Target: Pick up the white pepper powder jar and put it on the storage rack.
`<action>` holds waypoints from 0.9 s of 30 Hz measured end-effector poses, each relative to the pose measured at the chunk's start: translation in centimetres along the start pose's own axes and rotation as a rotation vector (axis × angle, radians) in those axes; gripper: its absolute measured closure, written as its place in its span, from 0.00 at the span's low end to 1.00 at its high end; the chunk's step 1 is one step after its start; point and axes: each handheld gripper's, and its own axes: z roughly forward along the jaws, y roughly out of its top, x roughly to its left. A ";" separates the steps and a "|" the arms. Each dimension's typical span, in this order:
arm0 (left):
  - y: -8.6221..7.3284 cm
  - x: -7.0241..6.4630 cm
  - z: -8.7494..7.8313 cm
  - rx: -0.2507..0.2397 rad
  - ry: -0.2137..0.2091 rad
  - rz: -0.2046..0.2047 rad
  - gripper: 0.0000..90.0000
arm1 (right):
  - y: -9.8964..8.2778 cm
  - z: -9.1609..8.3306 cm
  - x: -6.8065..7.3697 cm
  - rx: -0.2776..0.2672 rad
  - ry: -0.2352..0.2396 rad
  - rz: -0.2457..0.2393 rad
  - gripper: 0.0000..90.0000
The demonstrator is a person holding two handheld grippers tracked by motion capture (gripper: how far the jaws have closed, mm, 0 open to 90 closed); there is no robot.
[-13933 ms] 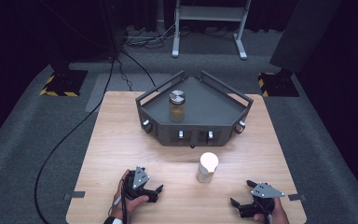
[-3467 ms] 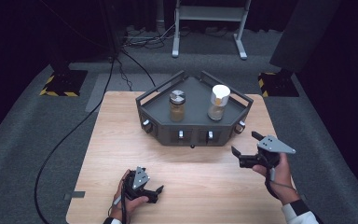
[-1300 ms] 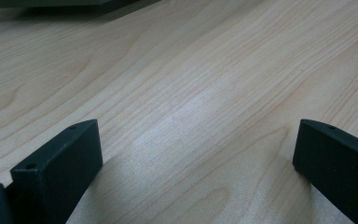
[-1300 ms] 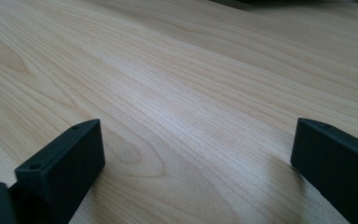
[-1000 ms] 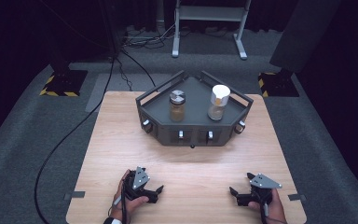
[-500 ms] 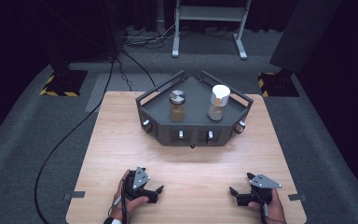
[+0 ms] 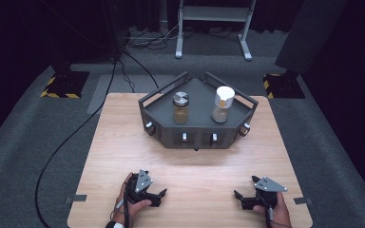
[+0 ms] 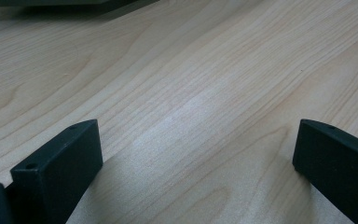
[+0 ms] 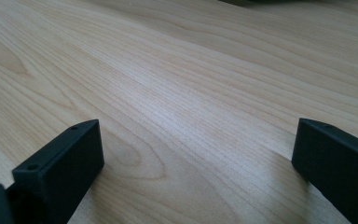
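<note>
A dark grey tray (image 7: 197, 128) with raised walls stands at the far middle of the wooden table (image 7: 190, 171). Inside it, a jar with a silver lid (image 7: 181, 107) stands at the left and a jar with a white lid (image 7: 222, 104) at the right, both upright. My left gripper (image 7: 158, 195) rests open on the table near the front left, held by a hand. My right gripper (image 7: 243, 195) rests open near the front right. In the left gripper view and the right gripper view, each pair of black jaws stands wide apart over bare wood with nothing between them.
Grey carpet surrounds the table. A black cable (image 7: 66, 142) runs across the floor at the left. A metal stand (image 7: 214, 28) is behind the table, and yellow-black striped bases (image 7: 64, 85) sit at the far corners. Small tape marks (image 7: 76, 198) lie at the table's front edge.
The white-lidded jar, once on the table in front of the tray, now stands inside it. The right gripper drew back to the front right and has held still over the last second.
</note>
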 end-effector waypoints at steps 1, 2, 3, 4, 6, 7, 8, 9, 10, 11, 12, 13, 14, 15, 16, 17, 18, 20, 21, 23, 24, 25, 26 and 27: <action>0.0 0.0 0.0 0.001 0.001 0.003 0.02 | 0.0 0.0 0.0 0.000 0.000 0.000 0.02; 0.0 0.0 0.0 0.000 0.001 0.003 0.02 | 0.0 0.0 0.0 0.000 0.000 0.000 0.02; 0.0 0.0 0.0 0.000 0.001 0.003 0.02 | 0.0 0.0 0.0 0.000 0.000 0.000 0.02; 0.0 0.0 0.0 0.000 0.001 0.003 0.02 | 0.0 0.0 0.0 0.000 0.000 0.000 0.02; 0.0 0.0 0.0 0.000 0.001 0.003 0.02 | 0.0 0.0 0.0 0.000 0.000 0.000 0.02; 0.0 0.0 0.0 -0.001 0.002 0.005 0.02 | 0.0 0.0 0.0 0.000 0.000 0.000 0.02; 0.0 -0.1 0.0 -0.001 0.002 0.005 0.02 | 0.0 0.0 0.0 0.000 0.000 0.000 0.02; 0.0 0.0 0.0 0.000 0.002 0.004 0.02 | 0.0 0.0 0.0 0.000 0.000 0.000 0.02; 0.0 0.0 0.0 0.000 0.001 0.004 0.02 | 0.0 0.0 0.0 0.000 0.000 0.000 0.02; 0.0 0.0 0.0 -0.001 0.001 0.006 0.02 | 0.0 0.0 0.0 0.000 0.000 0.000 0.02; 0.0 -0.1 0.0 -0.002 0.002 0.008 0.02 | 0.0 0.0 0.0 0.000 0.000 0.000 0.02; 0.0 -0.1 0.0 -0.001 0.001 0.007 0.02 | 0.0 0.0 0.0 0.000 0.000 0.000 0.02; 0.0 0.0 0.0 -0.001 0.001 0.007 0.02 | 0.0 0.0 0.0 0.000 0.000 0.000 0.02; 0.0 -0.1 0.0 -0.002 0.001 0.008 0.02 | 0.0 0.0 0.0 0.000 -0.001 0.000 0.02; 0.0 -0.1 0.0 -0.002 0.002 0.009 0.02 | 0.0 0.0 0.0 0.000 -0.001 0.000 0.02; 0.0 -0.1 0.0 -0.002 0.002 0.009 0.02 | 0.0 0.0 0.0 0.000 -0.001 -0.001 0.02; 0.0 -0.1 0.0 -0.002 0.002 0.009 0.02 | 0.0 0.0 0.0 0.000 -0.001 0.000 0.02; 0.0 -0.1 0.0 -0.002 0.002 0.009 0.02 | 0.0 0.0 0.0 0.000 -0.001 0.000 0.02; 0.0 -0.1 0.0 -0.002 0.002 0.009 0.02 | 0.0 0.0 0.0 0.000 0.000 0.000 0.02; 0.0 -0.1 0.0 -0.001 0.002 0.008 0.02 | 0.0 0.0 0.0 0.000 0.000 0.000 0.02; 0.0 -0.1 0.0 -0.001 0.002 0.008 0.02 | 0.0 0.0 0.0 0.000 -0.001 0.000 0.02; 0.0 -0.1 0.0 -0.002 0.002 0.009 0.02 | 0.0 0.0 0.0 0.000 -0.001 0.000 0.02; 0.0 -0.1 0.0 -0.002 0.002 0.008 0.02 | 0.0 0.0 0.0 0.000 -0.001 0.000 0.02; 0.0 -0.1 0.0 -0.001 0.002 0.009 0.02 | 0.0 0.0 0.0 0.000 -0.001 0.000 0.02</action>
